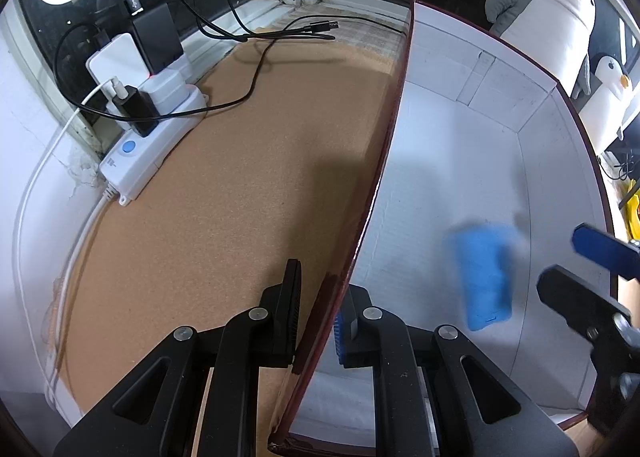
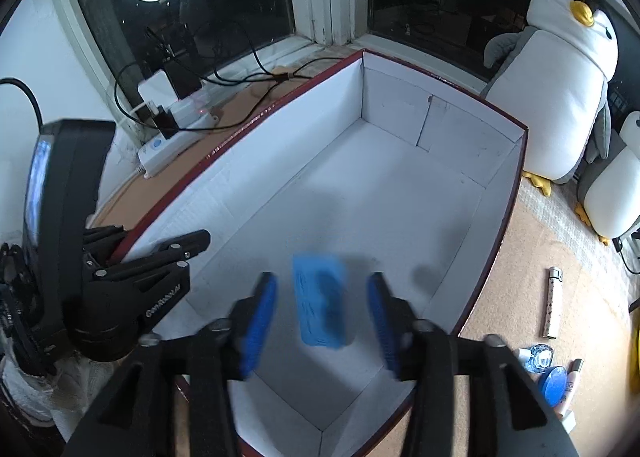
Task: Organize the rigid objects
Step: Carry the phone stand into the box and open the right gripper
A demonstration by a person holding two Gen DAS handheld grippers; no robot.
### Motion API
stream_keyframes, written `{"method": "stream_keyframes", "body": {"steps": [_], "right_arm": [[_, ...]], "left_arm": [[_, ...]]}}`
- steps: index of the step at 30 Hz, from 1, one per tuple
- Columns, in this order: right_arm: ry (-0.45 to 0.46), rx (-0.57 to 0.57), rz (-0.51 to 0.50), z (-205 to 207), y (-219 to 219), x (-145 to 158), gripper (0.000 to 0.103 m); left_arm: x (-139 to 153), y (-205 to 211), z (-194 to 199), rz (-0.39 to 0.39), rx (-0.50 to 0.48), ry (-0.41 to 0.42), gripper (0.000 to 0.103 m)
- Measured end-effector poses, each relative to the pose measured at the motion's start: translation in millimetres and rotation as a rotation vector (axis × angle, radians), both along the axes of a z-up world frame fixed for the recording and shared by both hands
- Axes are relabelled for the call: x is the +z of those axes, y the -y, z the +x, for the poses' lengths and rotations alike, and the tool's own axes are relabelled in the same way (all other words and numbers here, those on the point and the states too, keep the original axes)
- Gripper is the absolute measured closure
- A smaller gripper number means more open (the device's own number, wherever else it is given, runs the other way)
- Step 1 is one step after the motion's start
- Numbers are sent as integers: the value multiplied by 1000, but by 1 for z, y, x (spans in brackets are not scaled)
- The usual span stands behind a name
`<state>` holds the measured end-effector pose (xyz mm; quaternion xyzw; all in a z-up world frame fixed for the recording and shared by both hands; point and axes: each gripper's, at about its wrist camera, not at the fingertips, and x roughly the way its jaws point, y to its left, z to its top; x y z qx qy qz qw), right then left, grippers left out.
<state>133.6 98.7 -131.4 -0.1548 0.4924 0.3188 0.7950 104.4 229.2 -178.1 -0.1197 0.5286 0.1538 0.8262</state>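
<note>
A large open box (image 1: 496, 97), white inside and dark red outside, stands on a cork mat. My left gripper (image 1: 318, 317) is shut on the box's left wall (image 1: 384, 161), one finger outside and one inside. A blue rectangular object (image 2: 320, 297), blurred, is inside the box (image 2: 400, 97) between the blue pads of my right gripper (image 2: 320, 289), which stand apart from it on both sides. Whether it rests on the box floor I cannot tell. In the left wrist view the same blue object (image 1: 484, 273) shows near the right gripper (image 1: 576, 261).
A white power strip (image 1: 152, 145) with chargers and black cables lies on the cork mat (image 1: 240, 197) by the window. Two penguin plush toys (image 2: 560, 97) stand right of the box. A white tube (image 2: 553, 301) and a blue lid (image 2: 554, 379) lie at the right.
</note>
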Motion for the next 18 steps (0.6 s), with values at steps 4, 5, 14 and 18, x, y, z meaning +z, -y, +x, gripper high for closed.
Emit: {"method": "stream_keyframes", "body": {"steps": [4, 5, 14, 18], "right_arm": [[7, -21, 40, -1, 11, 12, 48], [13, -27, 49, -2, 16, 16, 48], [53, -154, 146, -4, 89, 46, 37], [82, -223, 137, -6, 134, 52, 36]], "left_arm": [[0, 1, 0, 4, -4, -4, 90], [0, 1, 0, 5, -6, -6, 91], [9, 1, -3, 13, -6, 3, 91], [15, 2, -4, 20, -6, 10, 91]]}}
